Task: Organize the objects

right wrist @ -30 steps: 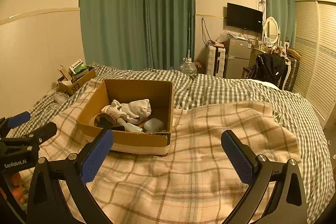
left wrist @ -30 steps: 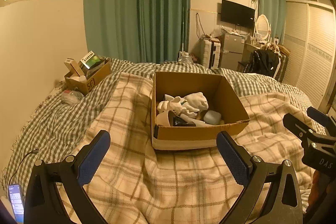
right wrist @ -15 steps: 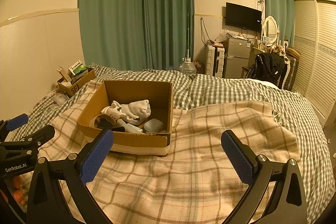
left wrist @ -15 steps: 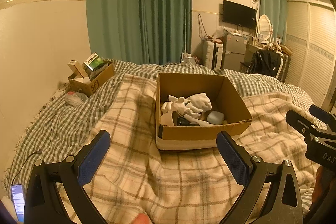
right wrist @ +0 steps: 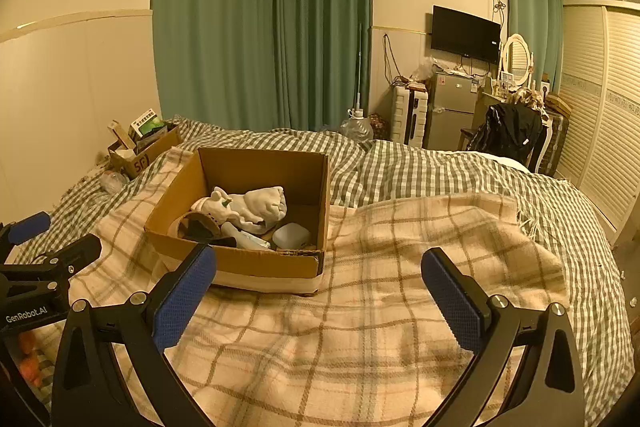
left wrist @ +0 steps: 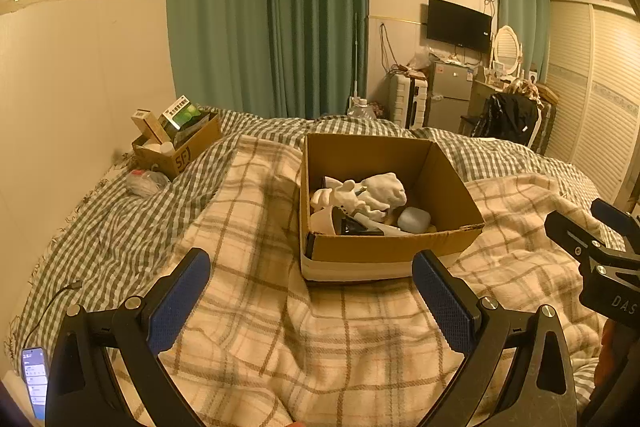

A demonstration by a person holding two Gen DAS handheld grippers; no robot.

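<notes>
An open cardboard box (left wrist: pixel 384 247) stands on the plaid blanket on the bed; it also shows in the right wrist view (right wrist: pixel 248 261). Inside lie a white plush toy (left wrist: pixel 376 193), a pale rounded case (left wrist: pixel 414 219) and some dark items. My left gripper (left wrist: pixel 310 291) is open and empty, held above the blanket in front of the box. My right gripper (right wrist: pixel 318 297) is open and empty, to the right of the box. Each gripper shows at the edge of the other's view.
A smaller cardboard box (left wrist: pixel 180 143) with packets stands by the wall at far left. A phone (left wrist: pixel 36 379) lies at the bed's near left edge. A fridge, chair with jacket (right wrist: pixel 508 131) and wardrobe stand beyond the bed.
Both grippers have drawn back slightly and risen; the box looks a little farther off. Nothing was taken hold of.
</notes>
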